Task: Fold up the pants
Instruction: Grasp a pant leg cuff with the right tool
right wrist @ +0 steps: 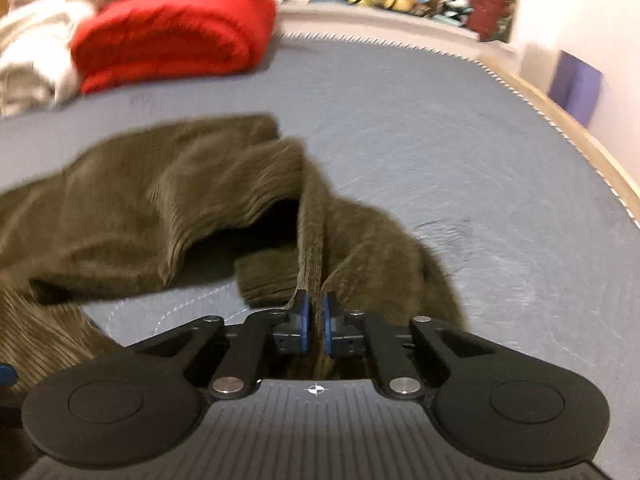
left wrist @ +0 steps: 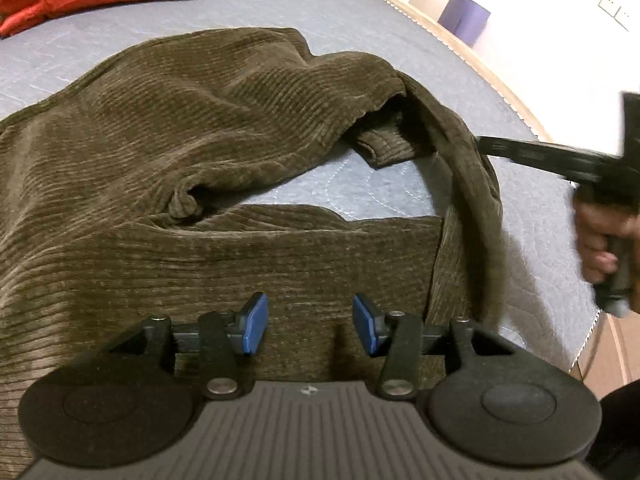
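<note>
Both tongs' [right wrist: 315, 318] grip-point inside pants [right wrist: 168, 200]

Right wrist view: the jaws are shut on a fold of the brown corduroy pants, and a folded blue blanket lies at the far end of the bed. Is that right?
Not quite. The blanket at the far end of the bed is red, not blue, as the right wrist view shows. The rest holds: the right gripper has its jaws shut on a fold of the brown corduroy pants.
</note>
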`<action>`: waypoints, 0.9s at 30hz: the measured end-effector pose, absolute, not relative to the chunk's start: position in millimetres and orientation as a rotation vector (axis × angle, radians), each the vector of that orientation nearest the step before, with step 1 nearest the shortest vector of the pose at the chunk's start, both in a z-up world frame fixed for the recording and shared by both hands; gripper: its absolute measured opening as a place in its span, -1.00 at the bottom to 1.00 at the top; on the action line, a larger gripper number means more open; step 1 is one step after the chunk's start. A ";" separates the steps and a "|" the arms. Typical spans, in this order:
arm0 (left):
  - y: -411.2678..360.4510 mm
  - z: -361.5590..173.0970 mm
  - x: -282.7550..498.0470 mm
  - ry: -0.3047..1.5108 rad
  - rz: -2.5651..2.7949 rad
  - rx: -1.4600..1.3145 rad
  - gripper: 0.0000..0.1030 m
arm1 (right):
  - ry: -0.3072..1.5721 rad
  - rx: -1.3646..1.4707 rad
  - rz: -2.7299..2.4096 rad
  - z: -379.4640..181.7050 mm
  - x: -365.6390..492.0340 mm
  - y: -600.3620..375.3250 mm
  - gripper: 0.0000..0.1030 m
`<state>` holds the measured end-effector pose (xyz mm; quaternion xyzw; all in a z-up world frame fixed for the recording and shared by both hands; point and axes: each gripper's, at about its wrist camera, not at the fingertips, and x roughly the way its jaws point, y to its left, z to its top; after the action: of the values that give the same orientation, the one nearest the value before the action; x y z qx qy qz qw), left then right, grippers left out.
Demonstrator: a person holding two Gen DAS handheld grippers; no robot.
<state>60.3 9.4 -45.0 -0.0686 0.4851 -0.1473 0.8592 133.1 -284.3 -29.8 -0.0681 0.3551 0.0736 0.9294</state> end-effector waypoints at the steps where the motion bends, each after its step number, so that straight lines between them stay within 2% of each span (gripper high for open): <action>1: 10.5 -44.7 60.8 1.019 -0.305 -0.145 0.01 | 0.710 -0.143 0.147 -23.2 125.5 -293.9 -1.00; 6: 15.9 -43.1 59.5 1.030 -0.292 -0.145 0.01 | 0.701 -0.152 0.146 -2.3 80.0 -362.7 -1.00; 11: 16.6 -37.9 56.4 1.026 -0.298 -0.129 0.01 | 0.780 -0.105 0.127 -16.3 36.8 -433.8 -1.00; 12: 16.5 -37.8 56.6 1.025 -0.295 -0.127 0.04 | 0.779 -0.083 0.109 -18.0 33.7 -441.7 -0.93; 14: 16.4 -38.4 57.3 1.026 -0.283 -0.125 0.11 | 0.753 -0.036 0.086 -16.0 34.0 -445.4 -0.93; 16: 18.1 -40.9 58.4 1.032 -0.265 -0.125 0.12 | 0.709 0.008 0.097 -9.4 39.3 -434.6 -0.58; 17: 19.5 -41.9 58.9 1.036 -0.255 -0.127 0.12 | 0.684 0.023 0.114 -5.9 42.4 -426.2 -0.18; 18: 21.3 -42.8 59.2 1.039 -0.246 -0.127 0.13 | 0.660 0.029 0.130 -3.0 46.2 -415.4 0.12; 27: 52.3 -46.8 57.3 1.056 -0.163 -0.106 0.17 | 0.621 -0.085 0.284 -13.7 112.5 -297.0 0.25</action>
<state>57.3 52.3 -46.8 -0.0505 0.5031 -0.0777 0.8593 112.5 -297.0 -13.7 -0.0419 0.3043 0.1391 0.9414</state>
